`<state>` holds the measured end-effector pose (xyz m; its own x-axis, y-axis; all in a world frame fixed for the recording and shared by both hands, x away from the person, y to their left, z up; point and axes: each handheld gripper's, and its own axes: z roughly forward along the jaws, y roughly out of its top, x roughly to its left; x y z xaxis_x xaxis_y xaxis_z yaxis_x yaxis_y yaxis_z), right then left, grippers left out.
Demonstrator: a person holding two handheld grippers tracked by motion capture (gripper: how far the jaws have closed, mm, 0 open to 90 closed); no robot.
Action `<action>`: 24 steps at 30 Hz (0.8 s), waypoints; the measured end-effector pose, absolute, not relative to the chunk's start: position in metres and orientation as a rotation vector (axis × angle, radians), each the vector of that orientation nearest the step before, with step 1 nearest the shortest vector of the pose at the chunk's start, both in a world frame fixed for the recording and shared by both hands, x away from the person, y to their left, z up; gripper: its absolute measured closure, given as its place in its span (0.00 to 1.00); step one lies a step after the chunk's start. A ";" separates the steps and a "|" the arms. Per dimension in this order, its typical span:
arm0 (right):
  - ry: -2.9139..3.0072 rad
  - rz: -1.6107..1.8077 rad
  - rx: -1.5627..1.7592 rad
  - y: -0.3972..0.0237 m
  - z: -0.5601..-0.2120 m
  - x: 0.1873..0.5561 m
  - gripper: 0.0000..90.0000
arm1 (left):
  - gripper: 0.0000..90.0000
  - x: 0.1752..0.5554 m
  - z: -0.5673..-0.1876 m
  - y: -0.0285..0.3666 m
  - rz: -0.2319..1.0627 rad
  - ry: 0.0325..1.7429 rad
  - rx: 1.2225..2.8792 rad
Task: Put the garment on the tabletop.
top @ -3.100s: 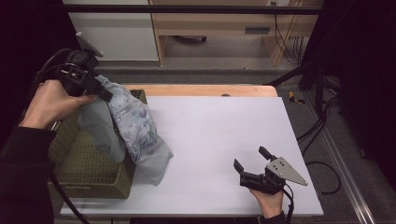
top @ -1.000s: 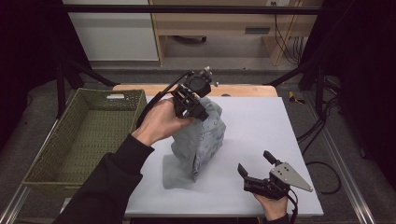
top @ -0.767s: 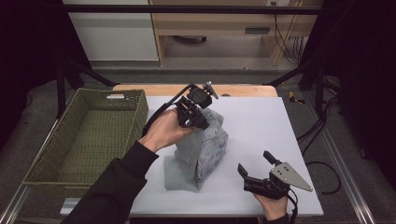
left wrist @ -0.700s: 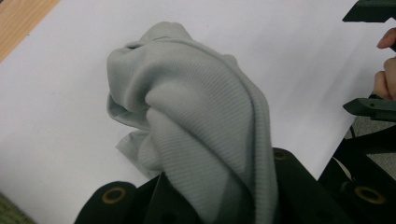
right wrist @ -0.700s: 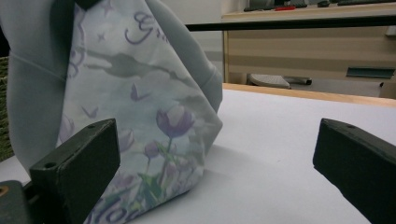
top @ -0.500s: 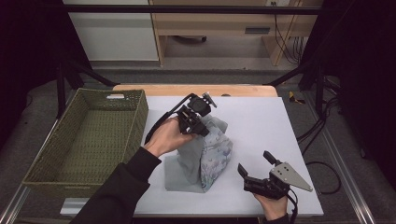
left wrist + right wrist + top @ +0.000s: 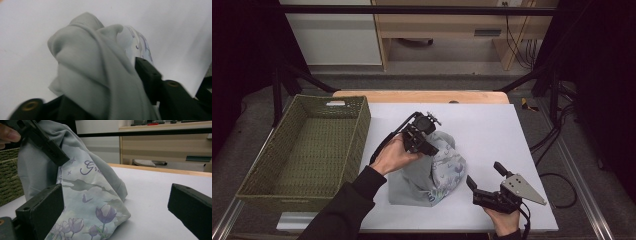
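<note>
A pale grey garment (image 7: 432,175) with a purple flower print slumps in a heap on the middle of the white table (image 7: 492,125). My left gripper (image 7: 424,145) is shut on the top fold of the garment (image 7: 95,67) and holds that part up; cloth bunches between its jaws (image 7: 100,97). Near the front right of the table my right gripper (image 7: 483,173) stands open, just right of the heap and apart from it. In the right gripper view the printed garment (image 7: 92,195) sits ahead of the spread jaws (image 7: 117,205), and the left gripper (image 7: 47,142) shows at the top left.
A green woven basket (image 7: 362,125) stands along the table's left side, with nothing visible inside. The table's wooden far edge (image 7: 422,95) runs across the back. Bare white tabletop lies to the right of and behind the garment.
My left gripper carried the garment from over the basket to the table's middle and lowered it until it slumped onto the surface. The right gripper barely moved.
</note>
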<state>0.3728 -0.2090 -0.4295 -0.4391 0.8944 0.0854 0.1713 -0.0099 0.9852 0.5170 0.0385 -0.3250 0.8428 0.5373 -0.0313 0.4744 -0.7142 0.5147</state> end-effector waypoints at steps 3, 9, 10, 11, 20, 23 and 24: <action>1.653 1.505 1.128 -0.209 -0.429 0.372 0.01 | 0.35 0.511 -0.325 0.037 0.281 0.686 2.493; 1.656 1.502 1.119 -0.209 -0.429 0.373 0.00 | 0.15 0.511 -0.327 0.039 0.260 0.731 2.427; 1.655 1.502 1.113 -0.209 -0.429 0.373 0.00 | 0.13 0.512 -0.326 0.041 0.263 0.741 2.401; 1.654 1.504 1.119 -0.209 -0.429 0.372 0.00 | 0.12 0.512 -0.325 0.044 0.250 0.754 2.372; 1.652 1.505 1.114 -0.210 -0.428 0.373 0.00 | 0.07 0.502 -0.314 0.073 0.266 0.768 2.102; 1.646 1.509 1.109 -0.210 -0.428 0.373 0.00 | 0.07 0.495 -0.315 0.081 0.257 0.752 2.045; 1.653 1.505 1.104 -0.211 -0.428 0.373 0.00 | 0.07 0.493 -0.316 0.084 0.260 0.750 2.025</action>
<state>0.3734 -0.2105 -0.4279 -0.4449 0.8920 0.0799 0.1631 -0.0070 0.9866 0.4931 0.0843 -0.3156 0.7914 0.6015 -0.1092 0.4050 -0.3821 0.8306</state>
